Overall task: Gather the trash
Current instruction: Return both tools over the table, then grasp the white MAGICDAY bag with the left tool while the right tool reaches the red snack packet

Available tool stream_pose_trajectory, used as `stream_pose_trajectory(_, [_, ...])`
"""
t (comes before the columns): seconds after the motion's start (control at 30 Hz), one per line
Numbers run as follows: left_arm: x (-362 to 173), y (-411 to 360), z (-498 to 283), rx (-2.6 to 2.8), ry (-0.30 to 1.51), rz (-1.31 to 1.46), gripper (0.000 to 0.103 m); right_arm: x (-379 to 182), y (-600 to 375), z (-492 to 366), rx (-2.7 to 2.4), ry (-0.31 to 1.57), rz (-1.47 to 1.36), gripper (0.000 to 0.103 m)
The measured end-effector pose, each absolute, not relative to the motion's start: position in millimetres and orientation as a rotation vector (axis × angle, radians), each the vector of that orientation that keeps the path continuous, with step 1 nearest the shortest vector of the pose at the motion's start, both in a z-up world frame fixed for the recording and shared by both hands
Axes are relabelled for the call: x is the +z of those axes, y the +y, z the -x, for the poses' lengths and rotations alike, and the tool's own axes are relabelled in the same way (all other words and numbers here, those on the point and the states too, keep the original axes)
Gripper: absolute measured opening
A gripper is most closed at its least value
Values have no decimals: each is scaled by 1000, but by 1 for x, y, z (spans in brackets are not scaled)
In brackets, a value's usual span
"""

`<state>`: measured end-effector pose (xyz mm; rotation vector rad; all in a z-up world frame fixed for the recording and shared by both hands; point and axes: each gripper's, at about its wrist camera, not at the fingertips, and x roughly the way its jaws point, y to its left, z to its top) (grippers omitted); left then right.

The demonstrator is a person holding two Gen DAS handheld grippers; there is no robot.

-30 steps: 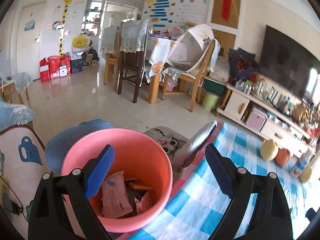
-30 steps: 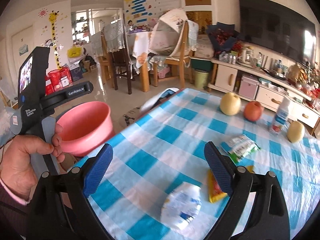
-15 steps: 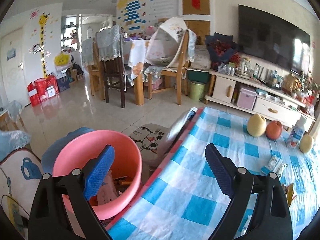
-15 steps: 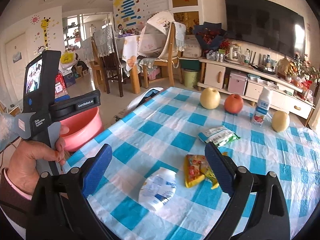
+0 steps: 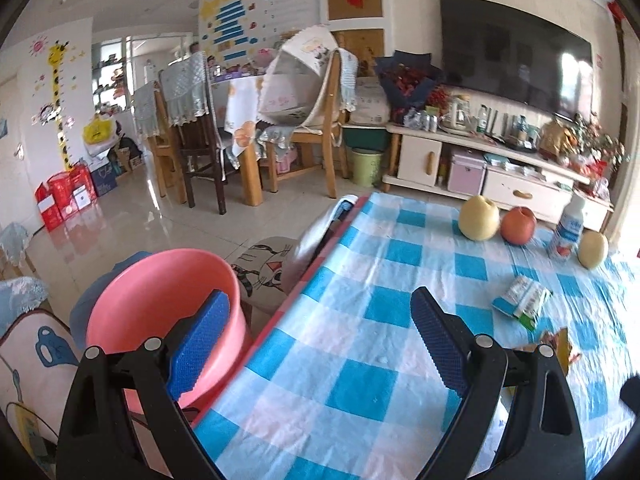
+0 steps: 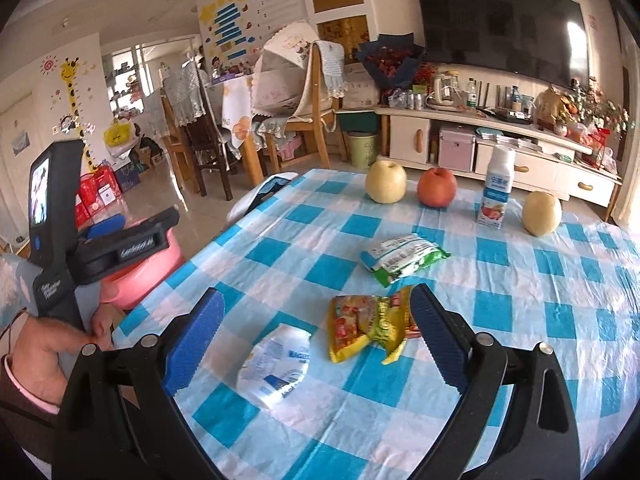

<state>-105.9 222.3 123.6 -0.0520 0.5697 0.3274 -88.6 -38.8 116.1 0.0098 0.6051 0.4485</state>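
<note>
Left gripper [image 5: 316, 344] was wide open, nothing btwn its blue pads [image 5: 199, 344], hanging over the table edge w/ one pad in front of the pink bucket [image 5: 156, 280]. In the right wrist view the left hand [image 6: 44, 344] gripped its handle, beside the bucket. Right gripper [image 6: 314, 340] was also spread wide, empty, over the table, touching no trash; white crumpled wrapper [image 6: 278, 364] sat btwn its fingers, yellow snack packet [image 6: 368, 324] just ahead by the right pad.

Surface: table w/ blue-and-white checked cloth [image 6: 520, 292], red trim along the bucket side. Bucket stood off the table's left edge, lower down, next to a cat-print cushion [image 5: 264, 268]. Room behind: TV [image 6: 500, 20] on the wall over a low white cabinet [image 6: 500, 152], wooden dining chairs, tiled floor.

Count on table: 3 pieces of trash, i.e. white wrapper, yellow packet, green-and-white packet [image 6: 404, 258] farther in. Fruit at the far side: 2 pale pears [image 6: 386, 182], 1 red apple [image 6: 437, 187]. 1 small drink bottle [image 6: 497, 192] upright btwn the apple and the 2nd pear. 1 bucket; its contents couldn't be seen.
</note>
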Motion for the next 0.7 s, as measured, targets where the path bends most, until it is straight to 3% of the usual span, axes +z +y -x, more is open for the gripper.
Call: stream_pose_trajectory(0.7, [108, 144, 140, 77, 624, -6, 91, 119, -125, 72, 370, 605, -131, 95])
